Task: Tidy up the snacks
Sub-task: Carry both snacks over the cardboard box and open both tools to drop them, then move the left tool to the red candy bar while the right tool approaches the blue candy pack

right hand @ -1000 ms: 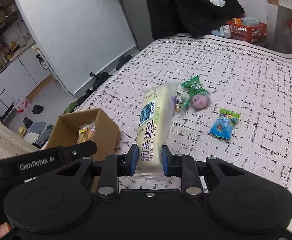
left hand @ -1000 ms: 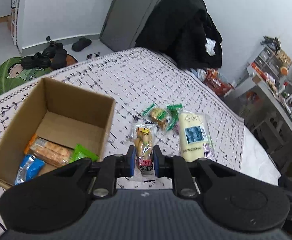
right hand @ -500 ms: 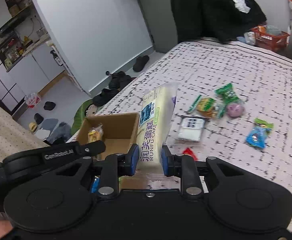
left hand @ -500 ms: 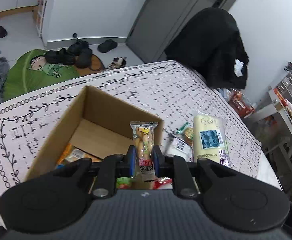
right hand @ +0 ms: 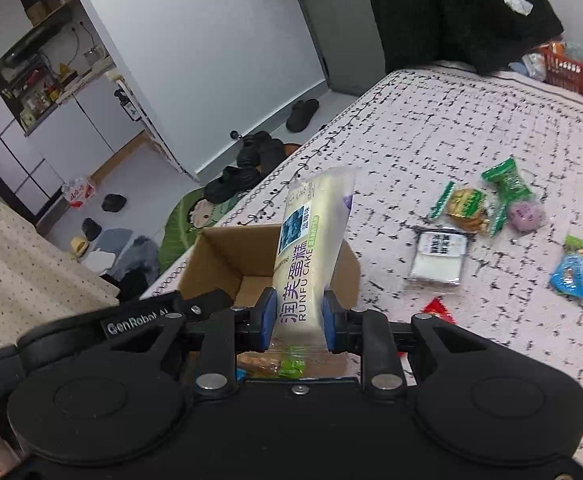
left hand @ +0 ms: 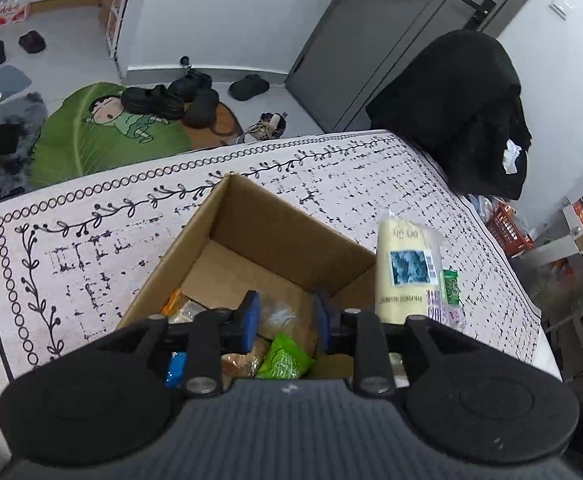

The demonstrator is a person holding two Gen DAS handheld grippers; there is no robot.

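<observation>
An open cardboard box stands on the patterned cloth and holds several snack packs, among them a green one and a clear pack. My left gripper is open and empty, right above the box. My right gripper is shut on a long yellow Runfu cake pack, held upright over the box's right edge. The cake pack also shows in the left wrist view.
Loose snacks lie on the cloth to the right: a white pack, a biscuit pack, a green-and-purple candy, a blue pack, a red one. A black coat hangs beyond the table.
My left gripper has opened over the box and let go of the small snack pack it held. My right gripper has carried the cake pack closer to the box.
</observation>
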